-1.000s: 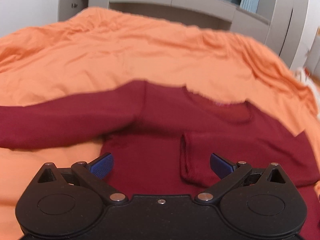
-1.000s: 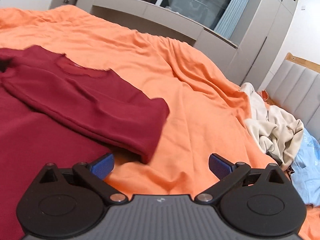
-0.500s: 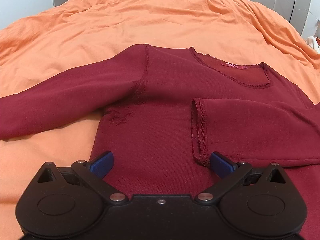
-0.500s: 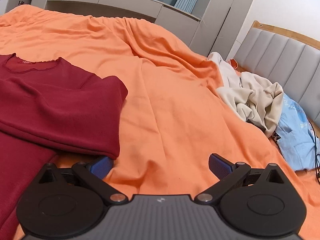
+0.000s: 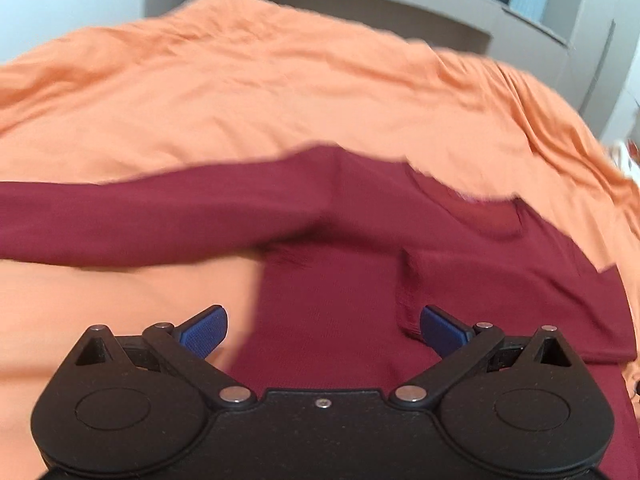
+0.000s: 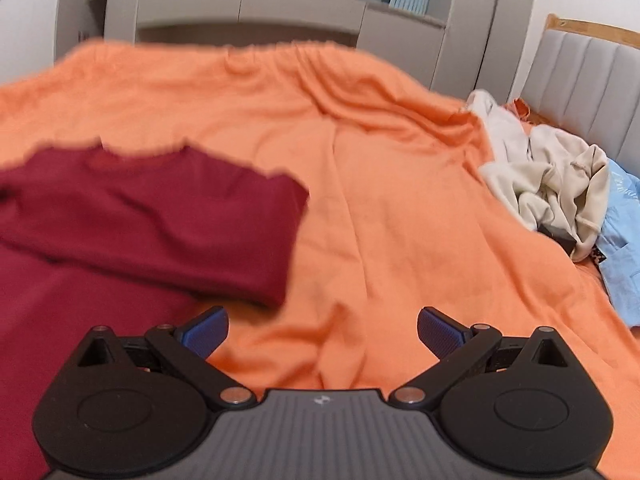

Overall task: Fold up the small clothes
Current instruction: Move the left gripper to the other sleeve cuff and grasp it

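In the left wrist view, I read my left gripper [image 5: 322,330] with jaws spread wide and nothing between the blue pads [image 5: 204,332]. It sits above the dark red long-sleeved top [image 5: 332,280], which lies flat on the orange bedspread [image 5: 240,92]. One sleeve [image 5: 132,224] runs straight out toward the left edge of the bed; the other sleeve [image 5: 500,292] is folded across the chest, its cuff [image 5: 406,292] ending just beside the right pad. The neckline [image 5: 468,204] points toward the far edge of the bed, where a grey cabinet [image 5: 360,4] stands. This view is motion-blurred, so fine detail of the knit cannot be read. In the right wrist view, my right gripper [image 6: 322,330] also has its jaws spread, empty, over bare bedspread [image 6: 380,200] just beside the top's folded sleeve side [image 6: 180,232]. The left pad [image 6: 206,332] sits near the lower edge of that fold; I cannot tell whether it touches. Toward the right edge of the bed, well apart from the top, lies a heap of beige clothes [image 6: 552,180] with a light blue garment [image 6: 620,248] touching it, against the grey padded headboard [image 6: 592,76].
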